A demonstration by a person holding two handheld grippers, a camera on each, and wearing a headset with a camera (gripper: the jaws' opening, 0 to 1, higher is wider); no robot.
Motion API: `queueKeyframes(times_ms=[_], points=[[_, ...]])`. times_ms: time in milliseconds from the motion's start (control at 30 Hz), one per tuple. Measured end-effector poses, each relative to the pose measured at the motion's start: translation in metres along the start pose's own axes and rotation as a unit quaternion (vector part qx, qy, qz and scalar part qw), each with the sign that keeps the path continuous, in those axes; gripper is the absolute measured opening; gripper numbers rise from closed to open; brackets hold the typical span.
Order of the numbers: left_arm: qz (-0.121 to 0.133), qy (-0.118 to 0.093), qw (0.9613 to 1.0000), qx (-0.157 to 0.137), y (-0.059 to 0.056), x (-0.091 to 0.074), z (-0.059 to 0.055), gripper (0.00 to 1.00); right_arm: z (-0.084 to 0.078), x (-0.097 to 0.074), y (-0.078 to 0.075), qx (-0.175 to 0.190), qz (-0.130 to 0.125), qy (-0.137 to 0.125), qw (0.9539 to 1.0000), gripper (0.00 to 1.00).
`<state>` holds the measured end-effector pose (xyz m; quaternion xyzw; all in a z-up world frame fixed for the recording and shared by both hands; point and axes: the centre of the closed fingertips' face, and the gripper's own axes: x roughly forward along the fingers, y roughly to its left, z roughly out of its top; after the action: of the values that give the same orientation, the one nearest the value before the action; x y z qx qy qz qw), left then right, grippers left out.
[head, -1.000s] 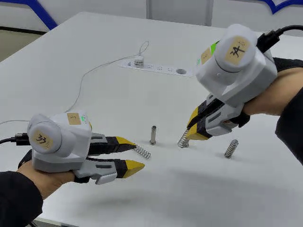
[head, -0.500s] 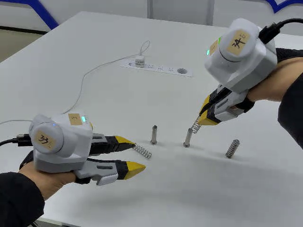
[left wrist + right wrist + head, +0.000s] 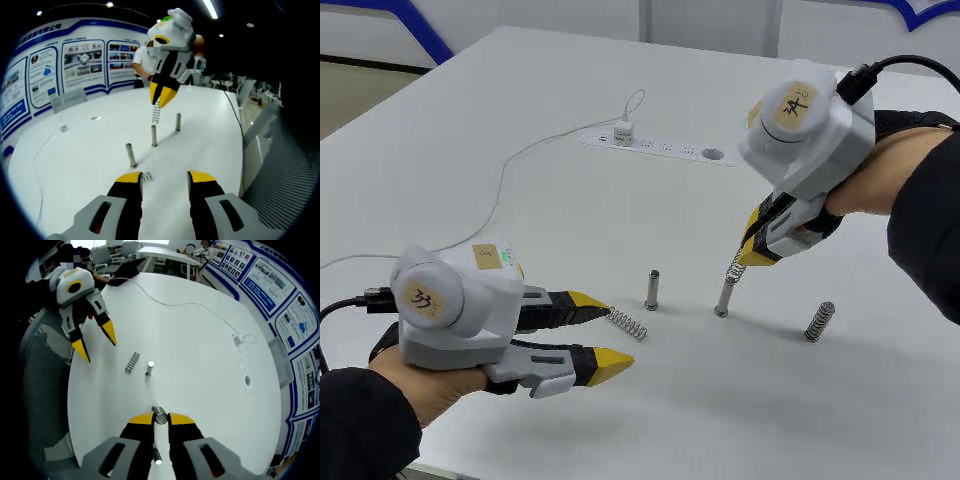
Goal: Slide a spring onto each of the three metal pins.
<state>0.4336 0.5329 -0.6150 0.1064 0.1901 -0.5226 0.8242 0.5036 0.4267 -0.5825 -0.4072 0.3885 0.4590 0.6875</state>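
- White tabletop (image 3: 520,210) fills the workspace; a white power strip (image 3: 655,145) lies flat at its far side with a thin cable (image 3: 505,170) trailing off toward the left edge.
- The right gripper (image 3: 752,260) points steeply down, its yellow-tipped jaws pinched on the upper end of a spring (image 3: 735,267).
- That held spring hangs tilted, and its lower end meets the top of the middle pin (image 3: 723,298), which stands upright on the tabletop.
- The left pin (image 3: 652,290) stands bare, near the middle pin and apart from it.
- A second spring (image 3: 626,322) lies on its side on the tabletop, just beyond the tip of the left gripper's upper jaw.
- The left gripper (image 3: 620,335) hovers low with its jaws spread apart, nothing between them.
- A third spring (image 3: 818,321) stands upright at the right; whether a pin is inside it cannot be told.
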Motion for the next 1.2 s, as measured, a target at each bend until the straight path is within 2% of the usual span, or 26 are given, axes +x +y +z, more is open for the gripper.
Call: queueKeyframes(times_ms=[467,767,1200], points=[[0.001,-0.001,1.0000,-0.002,0.002,0.000,-0.001,0.37,-0.003,0.015,-0.005,-0.002,0.011,0.018,0.9998,0.11],[0.000,-0.001,1.0000,-0.002,0.002,0.001,-0.001,0.36,-0.008,0.037,-0.002,-0.011,0.021,0.046,0.9987,0.11],[-0.001,-0.002,1.0000,-0.004,0.001,0.002,-0.002,0.36,-0.019,0.061,0.004,0.002,0.036,0.067,0.9971,0.11]])
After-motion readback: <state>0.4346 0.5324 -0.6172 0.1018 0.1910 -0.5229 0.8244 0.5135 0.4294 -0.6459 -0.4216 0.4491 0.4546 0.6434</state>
